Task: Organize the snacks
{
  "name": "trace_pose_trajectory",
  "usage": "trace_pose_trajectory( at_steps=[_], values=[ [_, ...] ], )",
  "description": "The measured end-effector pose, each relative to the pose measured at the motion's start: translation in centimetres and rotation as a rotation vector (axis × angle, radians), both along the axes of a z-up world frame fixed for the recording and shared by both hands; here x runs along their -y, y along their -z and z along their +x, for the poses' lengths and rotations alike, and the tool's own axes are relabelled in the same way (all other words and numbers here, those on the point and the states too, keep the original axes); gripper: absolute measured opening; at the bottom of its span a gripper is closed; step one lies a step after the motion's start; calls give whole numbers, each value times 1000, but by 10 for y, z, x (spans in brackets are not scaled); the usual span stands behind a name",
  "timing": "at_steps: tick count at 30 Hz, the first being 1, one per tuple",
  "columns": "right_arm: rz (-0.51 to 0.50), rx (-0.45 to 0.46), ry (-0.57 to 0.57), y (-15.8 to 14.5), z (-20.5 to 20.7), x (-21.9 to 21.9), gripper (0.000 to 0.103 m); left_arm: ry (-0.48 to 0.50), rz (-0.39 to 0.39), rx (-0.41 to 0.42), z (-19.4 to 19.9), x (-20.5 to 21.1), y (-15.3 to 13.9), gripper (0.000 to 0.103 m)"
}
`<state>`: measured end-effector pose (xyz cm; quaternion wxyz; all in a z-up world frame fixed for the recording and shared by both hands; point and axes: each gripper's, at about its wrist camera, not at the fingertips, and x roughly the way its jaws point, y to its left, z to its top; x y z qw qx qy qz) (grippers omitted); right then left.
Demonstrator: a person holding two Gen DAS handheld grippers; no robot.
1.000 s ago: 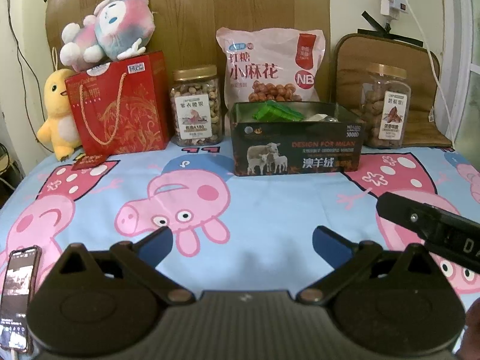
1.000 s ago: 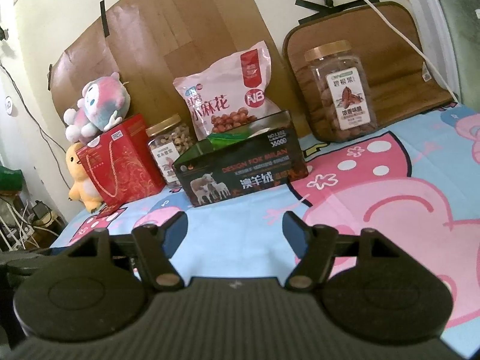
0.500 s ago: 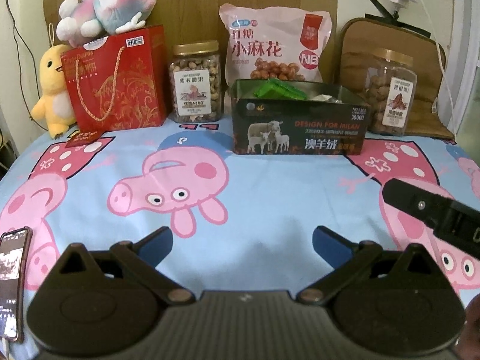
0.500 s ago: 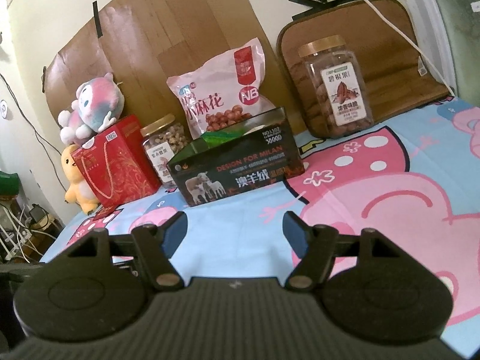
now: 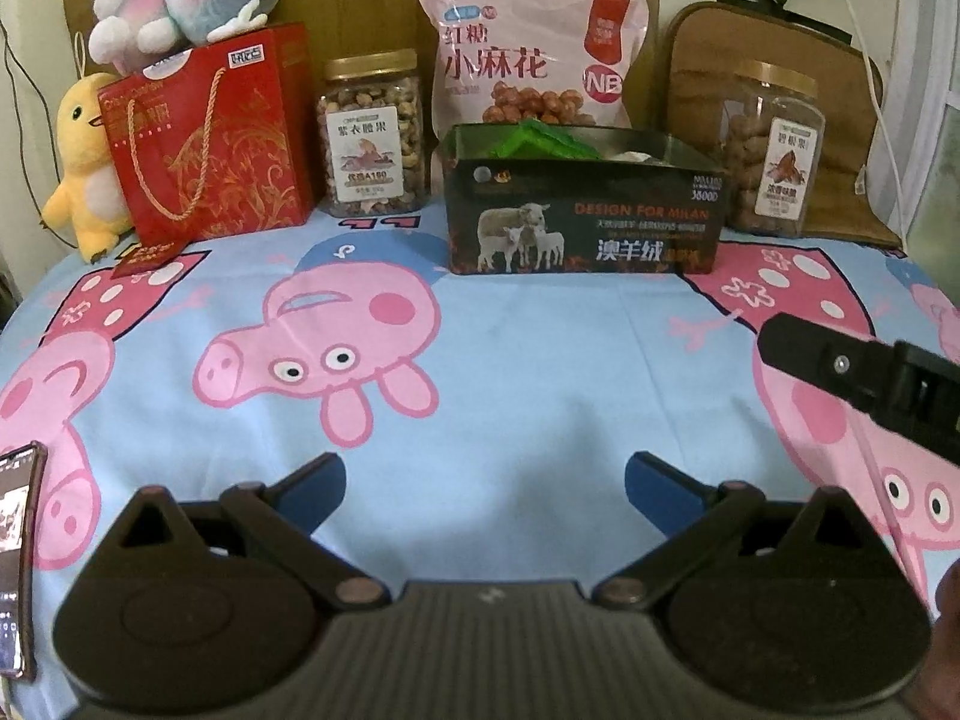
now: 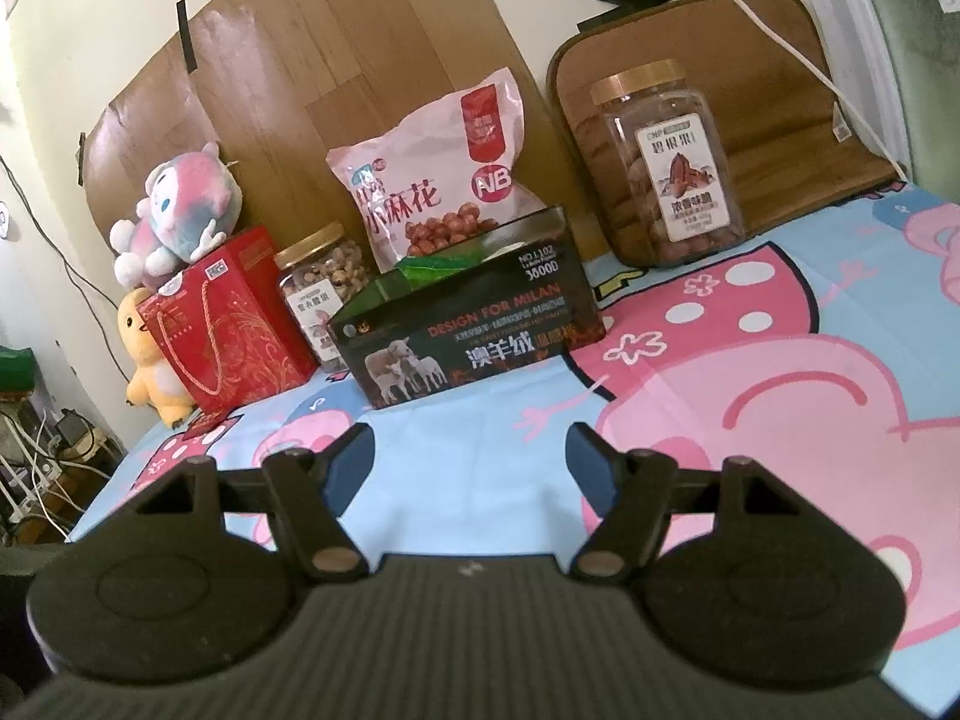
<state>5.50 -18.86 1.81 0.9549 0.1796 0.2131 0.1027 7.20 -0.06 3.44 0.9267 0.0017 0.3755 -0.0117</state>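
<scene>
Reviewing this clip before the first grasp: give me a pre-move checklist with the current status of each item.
1. Left gripper open and empty: ok, jaws spread over bare cloth.
2. Right gripper open and empty: ok.
3. Dark box open-topped to receive snacks: ok; green packets already lie inside.
4. Room left in the box: cannot tell, interior mostly hidden.
5. Snacks upright and reachable: ok; cashew jar, pink snack bag and pecan jar stand along the back.
6. Jar lids closed: ok, both gold lids sit on.
</scene>
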Motion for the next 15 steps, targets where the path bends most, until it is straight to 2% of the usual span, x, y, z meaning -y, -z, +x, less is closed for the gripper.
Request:
trace_pose_trajectory(
  at_steps=[15],
  values=[
    [3, -11, 0, 2, 1, -1, 73, 5, 3, -40, 3, 1, 4, 103]
  ],
)
